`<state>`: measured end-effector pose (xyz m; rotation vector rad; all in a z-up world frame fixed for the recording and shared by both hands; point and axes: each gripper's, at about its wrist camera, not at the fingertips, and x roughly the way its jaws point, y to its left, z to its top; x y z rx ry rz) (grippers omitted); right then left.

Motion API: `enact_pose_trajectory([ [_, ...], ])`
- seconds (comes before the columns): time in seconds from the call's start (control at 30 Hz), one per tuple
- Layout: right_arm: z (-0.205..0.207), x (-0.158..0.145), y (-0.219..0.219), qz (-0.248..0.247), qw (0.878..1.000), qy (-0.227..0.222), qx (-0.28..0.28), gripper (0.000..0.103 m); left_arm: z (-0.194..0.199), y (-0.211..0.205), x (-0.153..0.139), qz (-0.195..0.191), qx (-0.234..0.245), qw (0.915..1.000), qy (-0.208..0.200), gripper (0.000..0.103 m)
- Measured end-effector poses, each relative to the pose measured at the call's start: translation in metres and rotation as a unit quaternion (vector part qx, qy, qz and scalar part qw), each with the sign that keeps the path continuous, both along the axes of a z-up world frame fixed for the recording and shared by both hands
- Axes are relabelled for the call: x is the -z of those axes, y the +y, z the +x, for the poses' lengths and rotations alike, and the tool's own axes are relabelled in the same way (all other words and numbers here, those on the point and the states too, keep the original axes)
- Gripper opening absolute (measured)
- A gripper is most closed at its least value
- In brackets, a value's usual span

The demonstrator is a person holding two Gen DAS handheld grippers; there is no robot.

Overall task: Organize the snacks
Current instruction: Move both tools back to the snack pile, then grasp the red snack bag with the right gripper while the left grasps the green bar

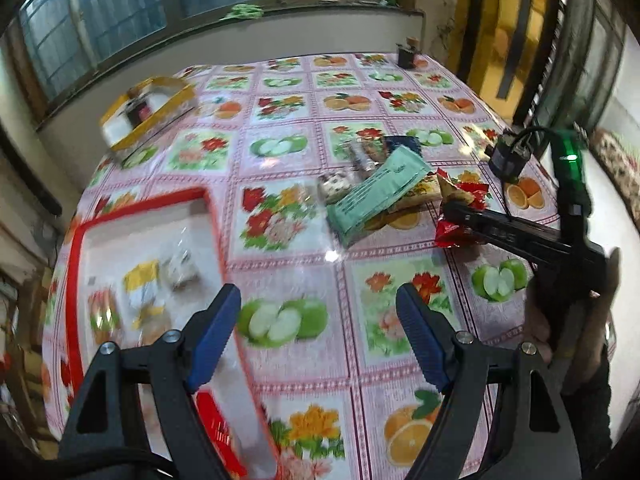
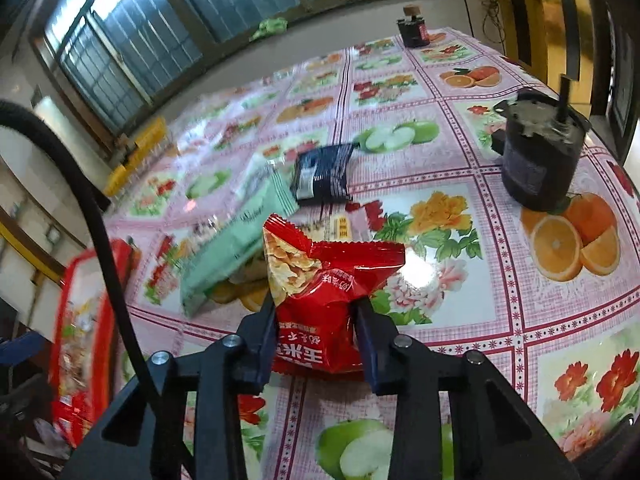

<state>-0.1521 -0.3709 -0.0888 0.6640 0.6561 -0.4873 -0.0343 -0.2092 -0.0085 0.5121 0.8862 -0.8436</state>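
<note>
My right gripper is shut on a red snack packet and holds it just above the table; the packet also shows in the left wrist view at the tip of the right gripper. A pile of snacks lies behind it: a long green packet, a dark blue packet and smaller ones. My left gripper is open and empty over the tablecloth, beside the red-rimmed white tray that holds several small snacks.
A yellow box stands at the far left. A dark round jar stands at the right, a small dark bottle at the far edge. The table has a fruit-and-flower cloth. The tray shows blurred at left.
</note>
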Motion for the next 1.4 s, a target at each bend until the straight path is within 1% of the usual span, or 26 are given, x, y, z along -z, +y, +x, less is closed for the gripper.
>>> enact_pose_trajectory([
  [0.1,-0.010,-0.001,-0.005,0.013,1.000,-0.019,0.016,0.034,0.005,-0.033,0.007,0.018,0.031,0.9993,-0.013,0.080],
  [0.13,-0.011,-0.002,-0.006,0.015,0.999,-0.021,0.022,0.034,0.006,-0.046,0.011,0.025,0.049,0.9984,-0.015,0.080],
  [0.27,-0.018,-0.001,-0.014,0.024,0.998,-0.030,0.048,0.034,0.015,-0.092,0.039,0.065,0.112,0.9915,-0.008,0.080],
  [0.37,-0.022,-0.001,-0.019,0.036,0.997,-0.040,0.052,0.034,0.018,-0.114,0.055,0.082,0.134,0.9872,-0.029,0.080],
  [0.43,-0.024,0.001,-0.021,0.046,0.996,-0.047,0.053,0.034,0.023,-0.123,0.060,0.084,0.132,0.9870,-0.036,0.080],
  [0.53,-0.025,0.002,-0.022,0.053,0.996,-0.048,0.056,0.034,0.032,-0.139,0.071,0.096,0.143,0.9846,-0.029,0.080],
  [0.6,-0.026,0.003,-0.023,0.060,0.995,-0.052,0.052,0.034,0.036,-0.146,0.077,0.102,0.142,0.9840,-0.035,0.080],
  [0.63,-0.026,0.003,-0.022,0.060,0.995,-0.053,0.051,0.034,0.038,-0.149,0.081,0.106,0.144,0.9834,-0.031,0.076],
  [0.67,-0.025,0.003,-0.022,0.058,0.996,-0.052,0.051,0.034,0.040,-0.151,0.084,0.108,0.142,0.9836,-0.023,0.070],
  [0.7,-0.025,0.003,-0.022,0.056,0.996,-0.050,0.052,0.034,0.041,-0.151,0.085,0.109,0.141,0.9839,-0.012,0.059],
  [0.73,-0.025,0.003,-0.021,0.057,0.996,-0.051,0.051,0.034,0.041,-0.151,0.086,0.112,0.142,0.9834,0.001,0.056],
  [0.77,-0.025,0.003,-0.022,0.059,0.996,-0.052,0.050,0.034,0.039,-0.149,0.087,0.114,0.144,0.9830,0.004,0.053],
  [0.83,-0.024,0.004,-0.023,0.061,0.996,-0.053,0.049,0.034,0.034,-0.146,0.088,0.118,0.149,0.9816,0.019,0.038],
  [0.9,-0.023,0.004,-0.022,0.059,0.996,-0.051,0.046,0.034,0.029,-0.140,0.088,0.120,0.149,0.9802,0.051,0.037],
  [1.0,-0.021,0.004,-0.022,0.058,0.996,-0.048,0.044,0.034,0.021,-0.133,0.085,0.116,0.134,0.9825,0.059,0.035],
  [1.17,-0.018,0.005,-0.022,0.053,0.997,-0.042,0.042,0.034,0.020,-0.139,0.091,0.123,0.115,0.9851,0.035,0.038],
  [1.27,-0.019,0.005,-0.023,0.052,0.997,-0.039,0.045,0.034,0.022,-0.138,0.089,0.133,0.095,0.9860,0.036,0.037],
  [1.3,-0.019,0.005,-0.023,0.052,0.997,-0.040,0.045,0.034,0.022,-0.134,0.086,0.131,0.090,0.9865,0.039,0.033],
  [1.33,-0.020,0.005,-0.023,0.052,0.997,-0.042,0.045,0.034,0.019,-0.126,0.079,0.119,0.090,0.9882,0.035,0.030],
  [1.4,-0.020,0.004,-0.022,0.049,0.997,-0.045,0.044,0.034,0.014,-0.107,0.065,0.104,0.071,0.9914,0.035,0.029],
])
